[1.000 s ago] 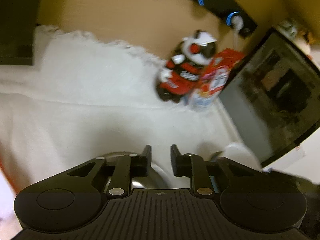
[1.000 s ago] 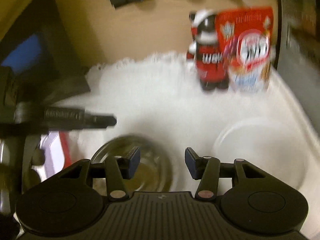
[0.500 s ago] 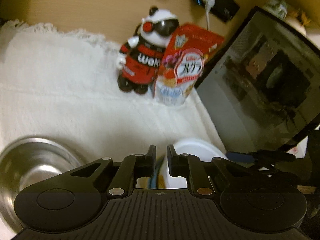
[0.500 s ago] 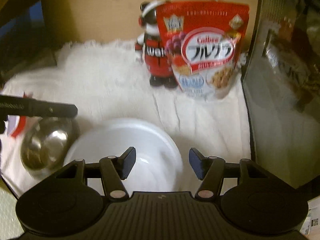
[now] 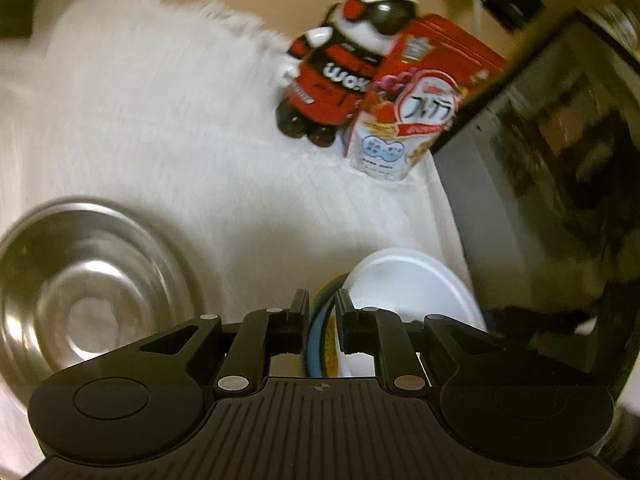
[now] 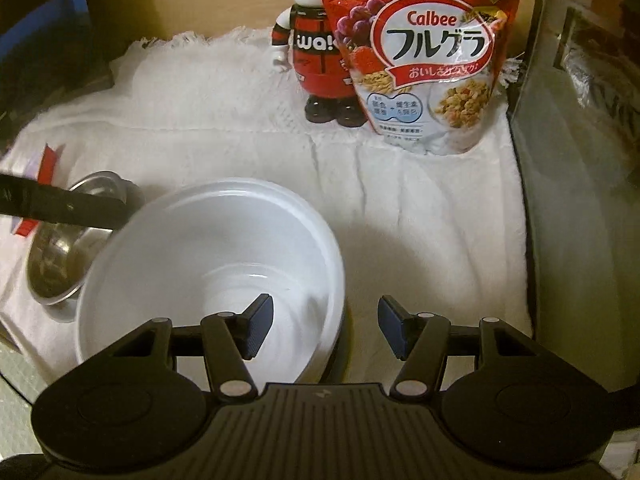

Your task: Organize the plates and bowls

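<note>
At the far left a steel bowl [image 5: 86,292] sits on the white towel [image 5: 168,128] that covers the desk, its mouth facing up. Just to the right of it, the left tongs [image 5: 322,312] are nearly closed and grasp the rim of a plate with a blue and yellow border [image 5: 320,332]; the rim passes between the two tips. The white bowl [image 6: 212,264] is right beside this plate, and from these views I cannot tell if the bowl rests on it. The right tongs [image 6: 326,328] are released and wide apart: the left finger [image 6: 256,326] is inside the white bowl, the right one is outside its rim. At the back of the towel stands a red and black panda figure [image 6: 316,60], touching a Calbee granola bag [image 6: 424,60] to its right. At the far right is a dark glass-fronted appliance [image 6: 580,180]
</note>
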Available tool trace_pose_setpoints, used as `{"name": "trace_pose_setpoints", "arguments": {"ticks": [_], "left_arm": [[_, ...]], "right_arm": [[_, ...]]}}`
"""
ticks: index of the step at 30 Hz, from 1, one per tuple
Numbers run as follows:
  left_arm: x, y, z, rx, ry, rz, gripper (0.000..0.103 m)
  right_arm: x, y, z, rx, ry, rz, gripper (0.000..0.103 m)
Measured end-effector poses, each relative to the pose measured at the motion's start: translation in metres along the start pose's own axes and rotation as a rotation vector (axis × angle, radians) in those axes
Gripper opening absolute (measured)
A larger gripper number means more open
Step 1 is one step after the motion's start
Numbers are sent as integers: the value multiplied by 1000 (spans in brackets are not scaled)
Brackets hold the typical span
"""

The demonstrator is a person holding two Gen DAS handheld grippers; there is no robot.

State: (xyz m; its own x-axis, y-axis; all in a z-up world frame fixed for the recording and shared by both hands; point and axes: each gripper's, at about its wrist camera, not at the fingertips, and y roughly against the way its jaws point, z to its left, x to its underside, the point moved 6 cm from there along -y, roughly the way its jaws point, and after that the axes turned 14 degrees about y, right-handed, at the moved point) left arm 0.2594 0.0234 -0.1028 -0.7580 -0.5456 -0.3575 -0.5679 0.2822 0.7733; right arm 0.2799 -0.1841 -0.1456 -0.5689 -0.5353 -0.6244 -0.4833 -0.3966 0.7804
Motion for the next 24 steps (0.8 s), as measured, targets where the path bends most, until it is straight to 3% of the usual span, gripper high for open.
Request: {"name": "trace_pose_setpoints", "arguments": {"ticks": [7, 11, 15, 19, 24], "left_arm": [[-2, 0, -11, -3, -66, 38, 18], [11, -16, -14, -75, -142, 94, 19], [19, -33, -9, -126, -211, 95, 36], [27, -46, -6, -126, -228, 154, 40], [32, -58, -4, -163, -248, 188, 46]], "right_arm": [[1, 9, -4, 46, -41, -2, 59], [1, 11, -2, 78, -80, 0, 59], [6, 1, 2, 81, -92, 34, 59], [16, -14, 8, 23, -98, 113, 59], [18, -20, -1, -32, -181, 98, 60]]}}
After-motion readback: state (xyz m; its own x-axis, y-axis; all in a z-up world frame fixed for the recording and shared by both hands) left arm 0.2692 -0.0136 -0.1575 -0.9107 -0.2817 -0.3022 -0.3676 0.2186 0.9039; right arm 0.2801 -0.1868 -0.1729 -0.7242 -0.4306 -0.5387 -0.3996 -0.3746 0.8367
